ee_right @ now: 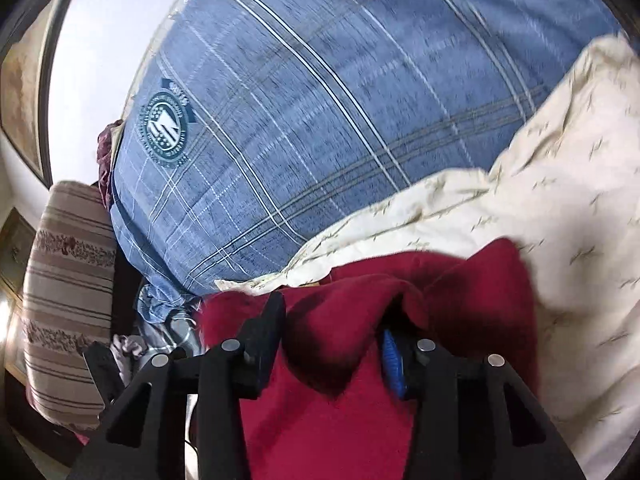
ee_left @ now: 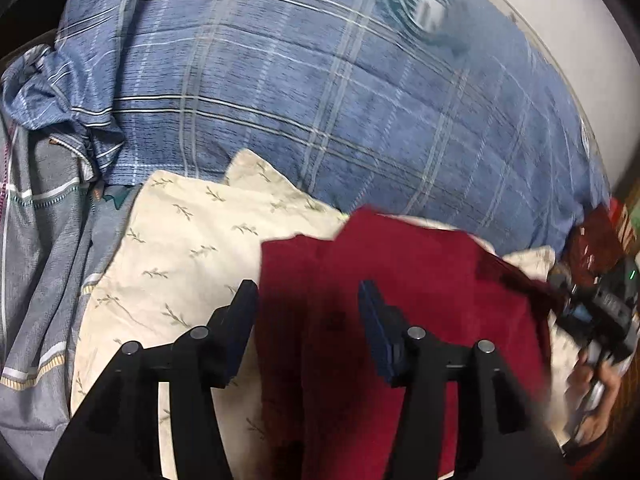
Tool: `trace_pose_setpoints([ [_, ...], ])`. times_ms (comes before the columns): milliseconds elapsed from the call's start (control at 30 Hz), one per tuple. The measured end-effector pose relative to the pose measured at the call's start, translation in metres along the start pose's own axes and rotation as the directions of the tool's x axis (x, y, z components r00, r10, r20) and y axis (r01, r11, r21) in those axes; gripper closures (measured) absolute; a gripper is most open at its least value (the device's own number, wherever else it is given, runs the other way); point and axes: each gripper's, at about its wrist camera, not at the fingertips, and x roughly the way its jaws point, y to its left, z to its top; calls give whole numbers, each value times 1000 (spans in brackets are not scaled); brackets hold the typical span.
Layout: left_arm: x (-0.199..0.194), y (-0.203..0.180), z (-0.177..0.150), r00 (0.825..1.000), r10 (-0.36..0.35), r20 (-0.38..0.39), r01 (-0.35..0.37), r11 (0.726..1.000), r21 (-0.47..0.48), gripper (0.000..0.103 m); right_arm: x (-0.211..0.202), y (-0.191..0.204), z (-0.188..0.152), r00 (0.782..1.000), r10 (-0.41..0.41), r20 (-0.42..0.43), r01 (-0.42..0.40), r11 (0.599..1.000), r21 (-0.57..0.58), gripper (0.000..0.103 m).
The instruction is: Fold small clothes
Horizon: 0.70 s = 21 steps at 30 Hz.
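A dark red garment (ee_left: 400, 300) lies on a cream leaf-print cloth (ee_left: 180, 248). My left gripper (ee_left: 308, 296) hovers over the garment's left part. Its jaws stand apart, and the red cloth lies flat below the gap with neither pad touching it. In the right wrist view the red garment (ee_right: 340, 400) is bunched up between the fingers of my right gripper (ee_right: 332, 320). A fold rises against the blue-padded right finger (ee_right: 392, 360). The jaws are apart and do not pinch the cloth. At the right edge of the left wrist view a person's hand (ee_left: 600, 392) holds the blurred right gripper.
A big blue plaid pillow (ee_left: 320, 100) with a round crest (ee_right: 164, 128) fills the background behind the cream cloth (ee_right: 540, 200). Crumpled grey and blue striped fabric (ee_left: 44, 220) lies at the left. A striped brown cushion (ee_right: 68, 280) stands beside the white wall (ee_right: 104, 40).
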Motion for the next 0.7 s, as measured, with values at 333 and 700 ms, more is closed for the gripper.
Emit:
trace_pose_setpoints([
  [333,20,-6,-20,993,60,-98,-54,997,63,48,-14,10,5,1000,-3,22,5,997,-78,31],
  [700,44,-8,-10,990,-29,-139,38,997,62,87,-2,26,-30,957,-281,66,288,920,-265,31],
])
